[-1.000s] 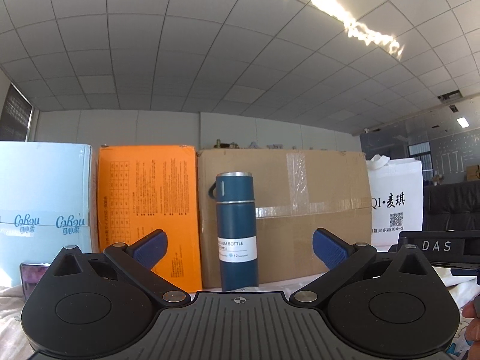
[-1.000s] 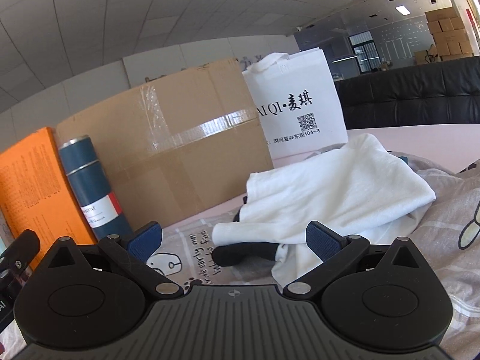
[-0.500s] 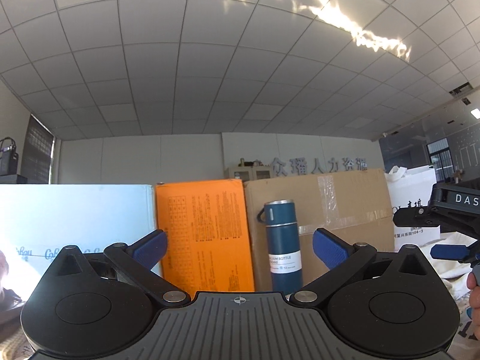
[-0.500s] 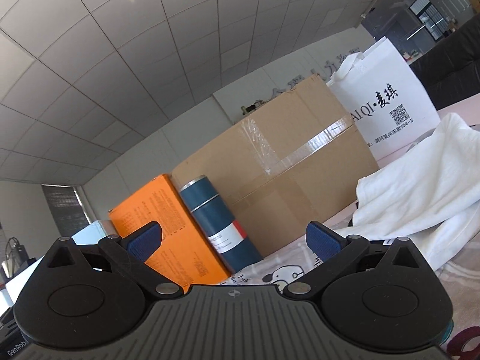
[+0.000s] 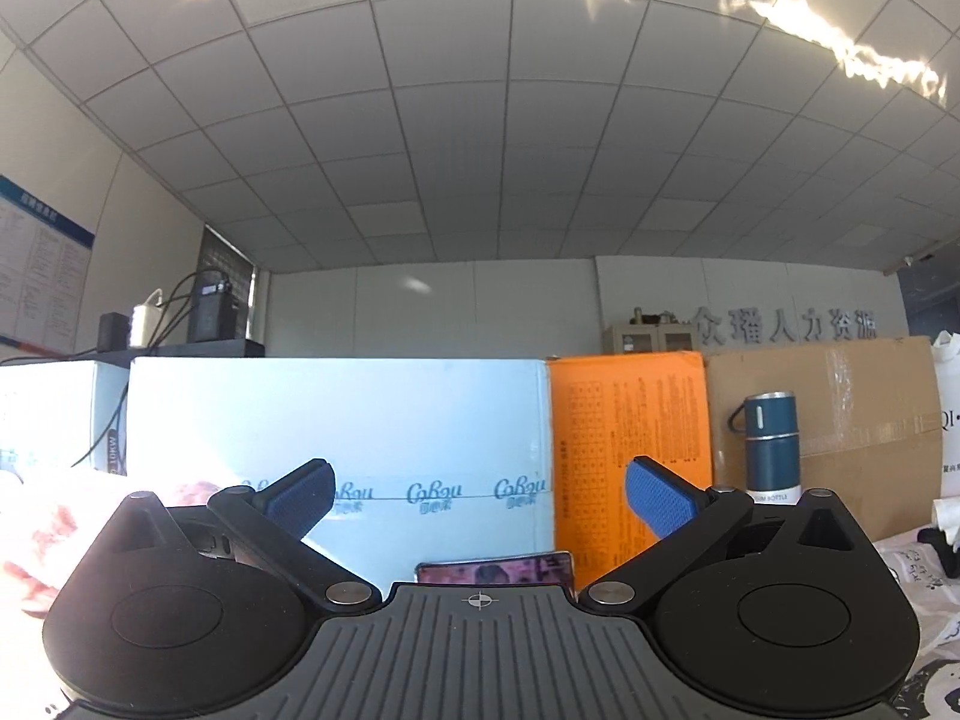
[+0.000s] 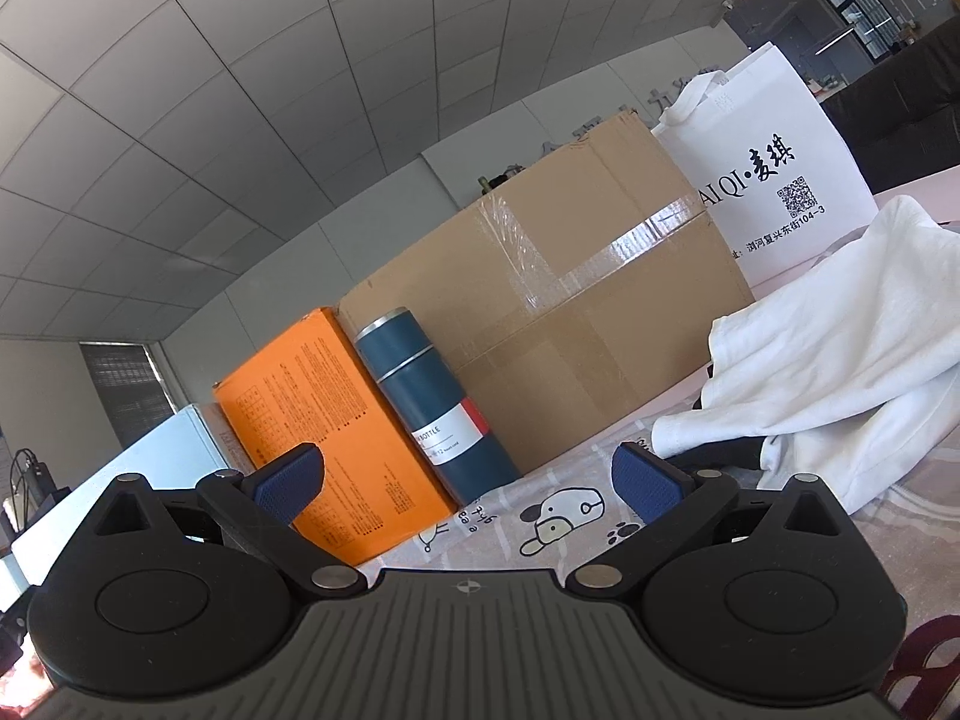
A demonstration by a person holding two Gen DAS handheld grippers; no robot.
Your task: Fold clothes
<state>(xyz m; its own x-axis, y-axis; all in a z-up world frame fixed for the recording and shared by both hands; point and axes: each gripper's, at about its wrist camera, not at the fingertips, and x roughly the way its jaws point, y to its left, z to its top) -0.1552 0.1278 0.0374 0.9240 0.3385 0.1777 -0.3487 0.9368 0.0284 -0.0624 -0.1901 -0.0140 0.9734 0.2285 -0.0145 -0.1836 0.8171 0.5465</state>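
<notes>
My left tool (image 5: 477,495) was spread wide with nothing between its blue pads; it pointed at a pale blue box (image 5: 336,420) filling the middle of the left wrist view. An orange box (image 5: 630,432) stood just right of it, then a taped cardboard box (image 5: 858,414) with a dark blue bottle (image 5: 771,450) upright in front of it. A phone screen (image 5: 495,573) showed at the bottom centre, just above the tool's body.

My right tool (image 6: 468,480) was also wide open and empty. In the right wrist view the white garment (image 6: 840,348) lay crumpled at the right of the frame on the cartoon-printed sheet (image 6: 558,516) covering the surface, clear of both pads, with something dark beneath its lower edge. A white tote bag (image 6: 762,162) stood behind it at the upper right.
</notes>
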